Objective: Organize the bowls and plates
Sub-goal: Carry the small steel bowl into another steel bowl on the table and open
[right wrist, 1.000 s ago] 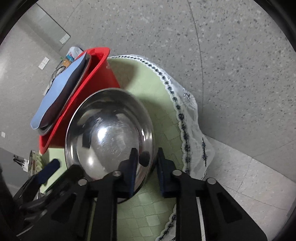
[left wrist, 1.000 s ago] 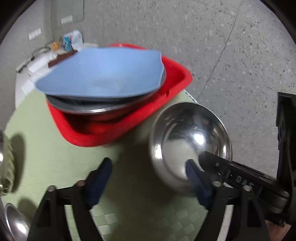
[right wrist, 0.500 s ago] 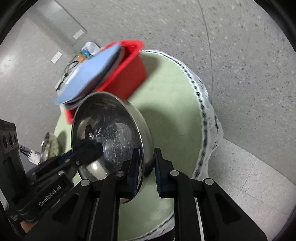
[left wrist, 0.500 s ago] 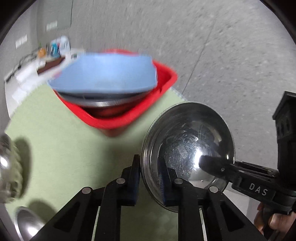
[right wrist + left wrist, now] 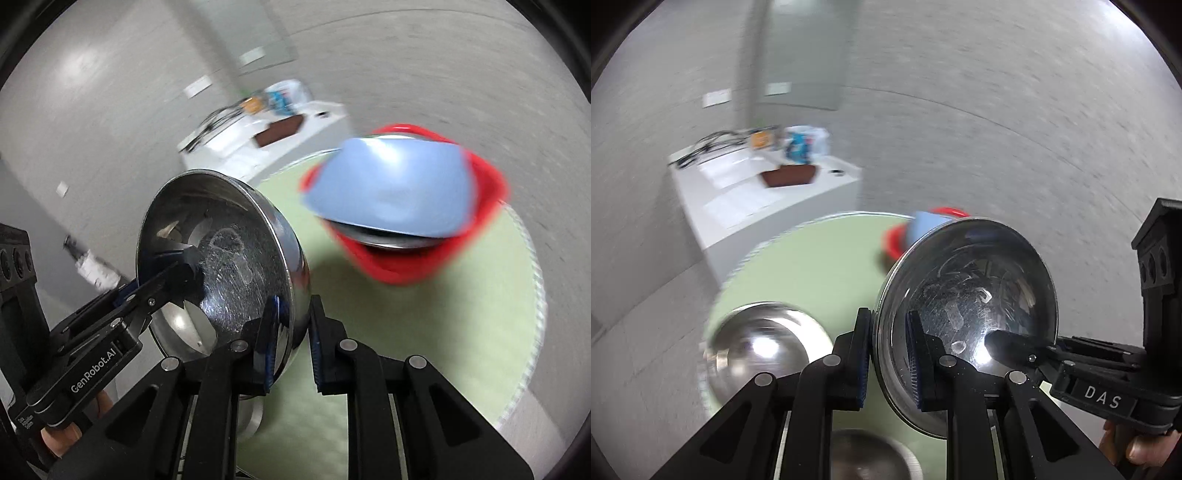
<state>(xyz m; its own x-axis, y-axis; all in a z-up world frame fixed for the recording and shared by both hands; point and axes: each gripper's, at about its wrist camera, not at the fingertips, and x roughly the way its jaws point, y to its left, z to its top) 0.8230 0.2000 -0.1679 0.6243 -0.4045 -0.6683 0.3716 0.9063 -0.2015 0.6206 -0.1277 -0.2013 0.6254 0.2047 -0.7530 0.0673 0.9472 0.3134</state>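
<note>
The steel bowl (image 5: 967, 314) hangs in the air above the round green bench (image 5: 812, 266), tipped on edge, pinched at 2 spots on its rim. The left hand-held gripper (image 5: 886, 354) clamps the rim's near-left part, 1 pad outside the wall and 1 inside. The right hand-held gripper (image 5: 290, 332) clamps the opposite part of the rim the same way; in the left view it reaches in from the right, held by a hand (image 5: 1137, 450) at the lower right corner.

Below the bowl, near the bench's near edge, sit 2 more steel bowls: a blurred one (image 5: 764, 350) at the left edge and another (image 5: 871, 458) under the left gripper's fingers. At the far right side of the bench stands a red tub (image 5: 424, 258) with a blue plate (image 5: 391, 192) lying on top of other dishes. The middle of the green top between tub and bowls is bare. Beyond the far edge stands a white cabinet (image 5: 757, 206) on grey floor.
</note>
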